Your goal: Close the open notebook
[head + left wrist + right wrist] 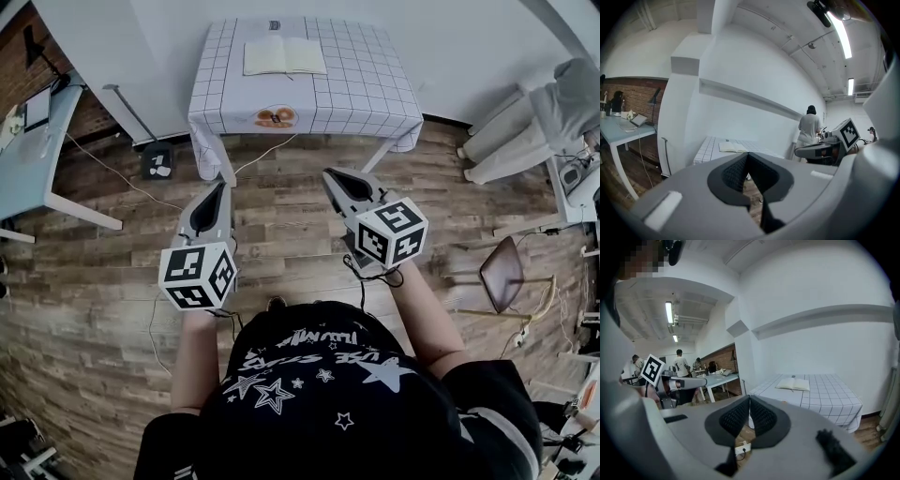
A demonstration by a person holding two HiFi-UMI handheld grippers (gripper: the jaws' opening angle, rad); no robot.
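An open notebook (pixel 284 56) with cream pages lies flat on the far part of a table with a white checked cloth (pixel 375 94). It also shows as the notebook (pixel 736 147) in the left gripper view and the notebook (pixel 793 384) in the right gripper view. My left gripper (pixel 221 187) and right gripper (pixel 330 174) hang over the wooden floor, well short of the table. Both have their jaw tips together with nothing between them. In their own views the left gripper (pixel 747 154) and right gripper (pixel 749 397) show dark ribbed pads meeting at the tip.
An orange print (pixel 276 117) marks the cloth's near edge. A grey desk (pixel 37 159) stands at the left, and a small dark box with a cable (pixel 157 161) lies on the floor. A person in white (pixel 809 130) stands at the right. A chair (pixel 504 274) is at right.
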